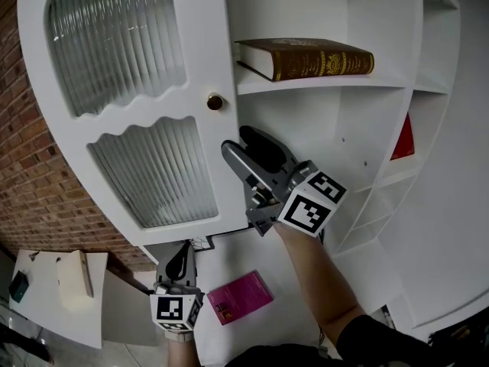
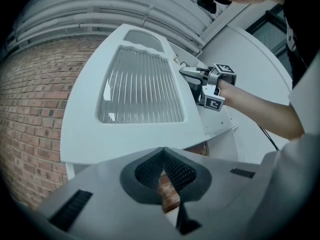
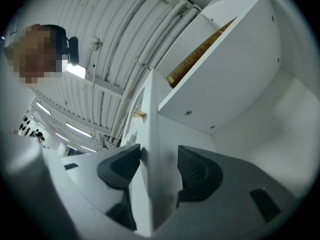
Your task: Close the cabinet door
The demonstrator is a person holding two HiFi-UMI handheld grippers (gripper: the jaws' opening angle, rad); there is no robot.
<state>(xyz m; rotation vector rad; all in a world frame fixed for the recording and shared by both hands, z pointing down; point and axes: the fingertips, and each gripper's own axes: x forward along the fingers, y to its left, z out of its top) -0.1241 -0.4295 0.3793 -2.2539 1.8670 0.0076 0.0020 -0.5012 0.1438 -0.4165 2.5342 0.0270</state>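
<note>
Right gripper view: the cabinet door (image 3: 151, 134) stands open, its free edge running between the right tongs (image 3: 159, 166). These are spread wide with one pad clear of the panel, so no clamp. Door judged stiff and light on its hinges, with fragile ribbed glass panes (image 1: 114, 37); push on the white frame near the brass knob (image 1: 215, 102). Swing path toward the shelf holding the brown book (image 1: 306, 58) looks free. Left tongs (image 2: 162, 156) clenched, empty, low beneath the door.
</note>
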